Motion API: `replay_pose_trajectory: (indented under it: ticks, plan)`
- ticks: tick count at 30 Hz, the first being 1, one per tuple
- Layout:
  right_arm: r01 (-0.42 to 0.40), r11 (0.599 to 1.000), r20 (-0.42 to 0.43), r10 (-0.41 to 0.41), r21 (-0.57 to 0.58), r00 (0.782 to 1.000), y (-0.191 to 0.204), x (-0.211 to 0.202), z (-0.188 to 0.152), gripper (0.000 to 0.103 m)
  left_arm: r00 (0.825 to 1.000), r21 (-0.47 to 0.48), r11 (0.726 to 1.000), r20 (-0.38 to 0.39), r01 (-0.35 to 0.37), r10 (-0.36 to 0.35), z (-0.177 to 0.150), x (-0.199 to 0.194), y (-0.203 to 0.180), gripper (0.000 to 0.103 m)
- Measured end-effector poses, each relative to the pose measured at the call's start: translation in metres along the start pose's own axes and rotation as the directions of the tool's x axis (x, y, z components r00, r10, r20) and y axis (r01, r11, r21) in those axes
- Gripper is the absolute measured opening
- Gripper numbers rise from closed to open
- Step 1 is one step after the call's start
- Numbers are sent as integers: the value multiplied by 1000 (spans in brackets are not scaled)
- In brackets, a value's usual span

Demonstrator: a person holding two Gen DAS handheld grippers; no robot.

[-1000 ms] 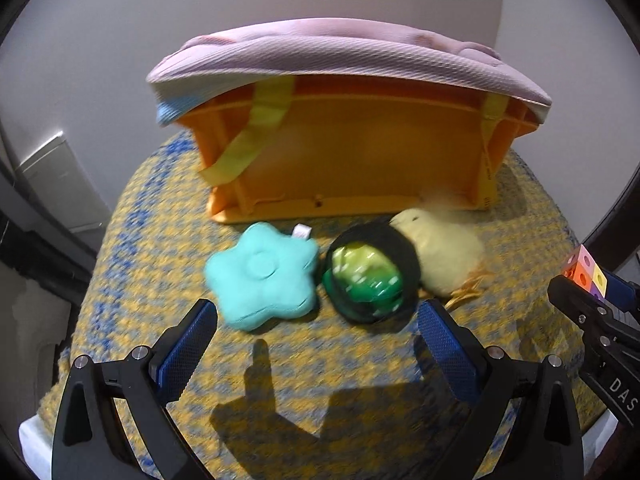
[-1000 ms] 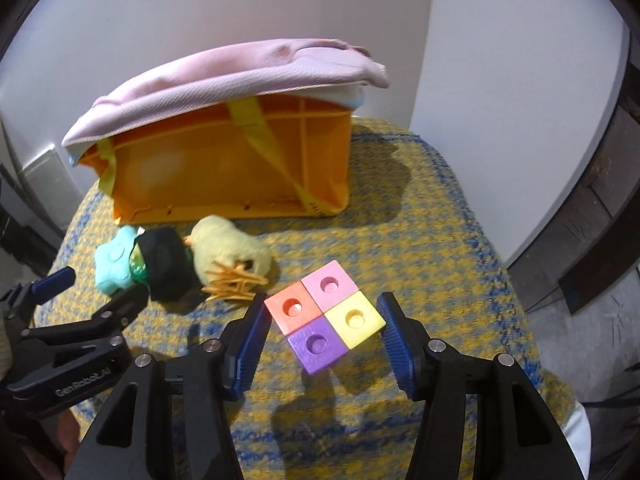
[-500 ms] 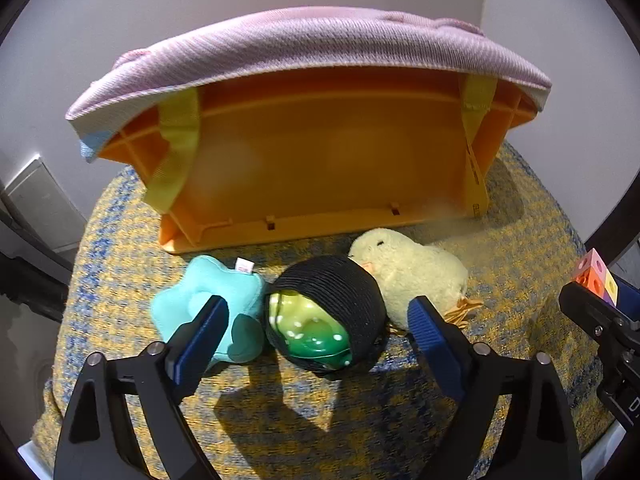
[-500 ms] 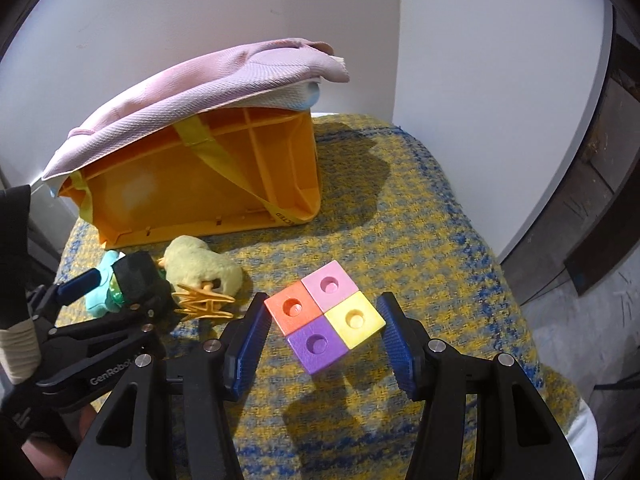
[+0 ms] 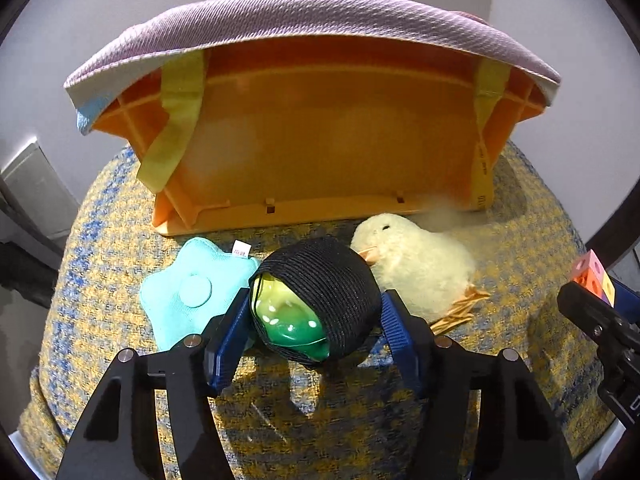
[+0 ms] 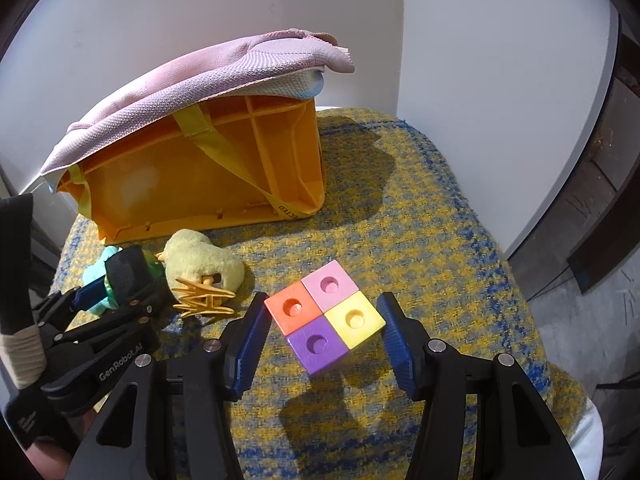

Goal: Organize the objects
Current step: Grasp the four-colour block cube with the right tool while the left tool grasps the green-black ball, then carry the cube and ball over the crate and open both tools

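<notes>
With the left tool (image 5: pixel 314 332), jaws just closed onto the black cord-wound ball with green glossy core (image 5: pixel 316 300) at lower centre, lift straight up, while the right tool (image 6: pixel 324 332) grips the four-colour plastic block (image 6: pixel 325 314).

Yellow-blue woven cloth (image 6: pixel 420 216), white walls (image 6: pixel 480 60)

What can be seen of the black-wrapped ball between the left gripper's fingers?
The ball is roundish, wound in black cord, with a glossy green shell showing through a gap that faces the camera. It rests on the yellow-and-blue woven cloth, between the teal star cushion and the plush chick. The left gripper has just been closing around it; both blue pads appear to meet its sides.
</notes>
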State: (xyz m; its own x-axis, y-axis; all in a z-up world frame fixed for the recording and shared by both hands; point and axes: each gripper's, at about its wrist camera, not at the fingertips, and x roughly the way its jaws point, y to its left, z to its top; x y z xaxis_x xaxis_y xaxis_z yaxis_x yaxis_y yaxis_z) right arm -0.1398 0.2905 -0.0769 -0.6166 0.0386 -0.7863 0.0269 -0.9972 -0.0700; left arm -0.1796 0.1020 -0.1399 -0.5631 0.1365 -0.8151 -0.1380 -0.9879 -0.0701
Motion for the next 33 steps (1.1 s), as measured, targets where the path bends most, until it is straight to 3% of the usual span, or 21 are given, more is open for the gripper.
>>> replay_pose_trajectory:
  ticks: [11, 21, 33]
  plan:
    - [-10, 1000, 4, 10, 1, 1000, 1, -6, 5, 55, 1000, -12, 1000, -4, 13, -13, -1, -8, 3, 59]
    - [-17, 1000, 40, 18, -18, 999, 9, -27, 10, 55, 999, -12, 1000, 37, 3, -3, 1, -51, 1, 59]
    - [-28, 999, 106, 33, -44, 994, 22, -67, 26, 55, 996, -37, 999, 88, -2, 5, 13, -104, 24, 59]
